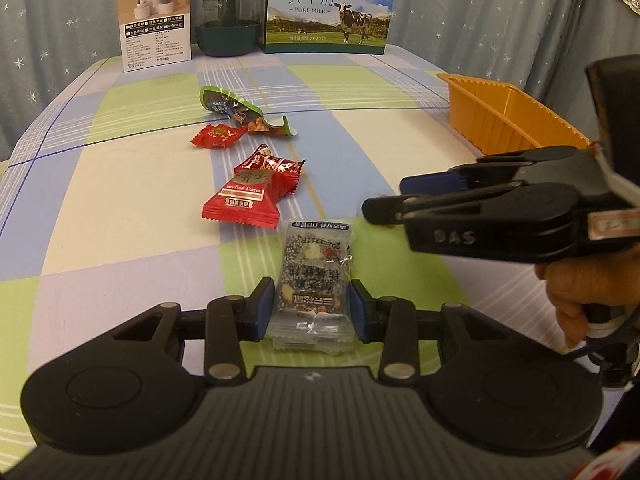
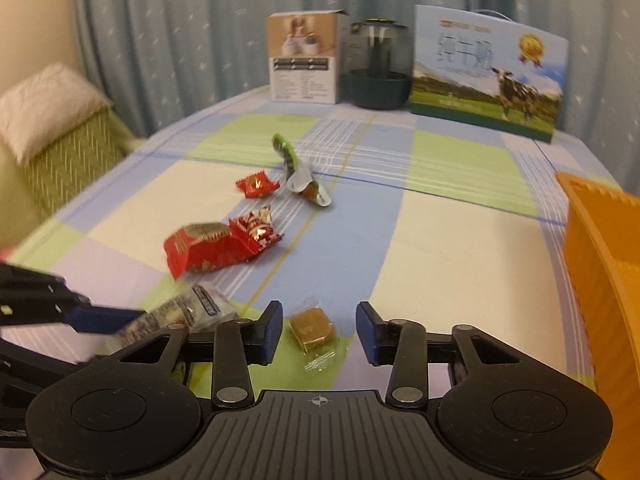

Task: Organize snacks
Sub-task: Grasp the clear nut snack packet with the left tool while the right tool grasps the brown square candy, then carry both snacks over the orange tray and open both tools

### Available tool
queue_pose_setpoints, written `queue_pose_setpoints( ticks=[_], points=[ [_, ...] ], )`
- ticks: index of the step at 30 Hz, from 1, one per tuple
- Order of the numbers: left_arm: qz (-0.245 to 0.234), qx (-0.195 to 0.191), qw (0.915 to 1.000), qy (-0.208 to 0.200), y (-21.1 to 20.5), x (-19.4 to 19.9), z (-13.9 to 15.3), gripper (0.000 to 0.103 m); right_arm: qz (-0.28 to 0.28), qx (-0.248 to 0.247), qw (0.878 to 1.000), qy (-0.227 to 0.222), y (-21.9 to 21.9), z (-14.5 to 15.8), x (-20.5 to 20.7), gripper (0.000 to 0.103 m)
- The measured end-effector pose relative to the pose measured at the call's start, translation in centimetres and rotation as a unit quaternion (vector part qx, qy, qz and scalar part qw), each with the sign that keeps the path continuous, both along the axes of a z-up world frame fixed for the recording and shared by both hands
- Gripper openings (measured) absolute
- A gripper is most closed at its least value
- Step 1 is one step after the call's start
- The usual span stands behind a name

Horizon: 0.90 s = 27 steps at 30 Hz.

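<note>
A clear-wrapped nut and seed bar [image 1: 310,276] lies on the checked cloth, and my left gripper [image 1: 313,312] is shut on its near end, both blue pads against its sides. From the right wrist view the bar [image 2: 188,312] looks blurred at the lower left. My right gripper [image 2: 320,332] stands open around a small brown cube candy [image 2: 310,326] in clear wrap, with its pads apart from it. In the left wrist view the right gripper [image 1: 386,198] reaches in from the right. An orange tray [image 1: 504,116] [image 2: 600,260] stands at the right.
Further out lie a red dates packet [image 1: 244,200], a red candy [image 1: 276,164], a smaller red candy [image 1: 216,136] and a green pouch [image 1: 236,110]. A milk box [image 1: 330,8], a dark green jar [image 1: 228,20] and a white carton [image 1: 156,20] line the back edge.
</note>
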State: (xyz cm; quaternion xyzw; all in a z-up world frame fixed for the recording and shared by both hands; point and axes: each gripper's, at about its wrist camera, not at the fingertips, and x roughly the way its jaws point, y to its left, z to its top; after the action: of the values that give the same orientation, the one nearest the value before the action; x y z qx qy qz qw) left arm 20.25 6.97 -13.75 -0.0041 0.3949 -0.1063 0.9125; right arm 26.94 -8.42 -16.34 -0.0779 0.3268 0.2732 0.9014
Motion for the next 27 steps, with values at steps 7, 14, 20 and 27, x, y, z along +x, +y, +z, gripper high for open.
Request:
queue_pose_setpoints(
  ticks=[7, 14, 20, 27],
  points=[
    [-0.004, 0.005, 0.9999, -0.008, -0.2, 0.0, -0.2, 0.039, 0.007, -0.010, 1.000, -0.002, 0.2, -0.4, -0.4, 0.023],
    [-0.006, 0.016, 0.9997, -0.016, -0.4, 0.3, -0.3, 0.041, -0.024, 0.006, 1.000, 0.003, -1.7, 0.7, -1.3, 0.023],
    [-0.005, 0.028, 0.9993, -0.024, -0.8, 0.9, -0.5, 0.041, -0.058, 0.032, 0.998, 0.024, -3.6, 1.2, -2.2, 0.023],
    [-0.004, 0.045, 0.9986, -0.027, -1.5, 0.6, -0.5, 0.035, -0.065, 0.034, 0.997, 0.028, -3.6, 1.2, -3.2, 0.023]
  ],
)
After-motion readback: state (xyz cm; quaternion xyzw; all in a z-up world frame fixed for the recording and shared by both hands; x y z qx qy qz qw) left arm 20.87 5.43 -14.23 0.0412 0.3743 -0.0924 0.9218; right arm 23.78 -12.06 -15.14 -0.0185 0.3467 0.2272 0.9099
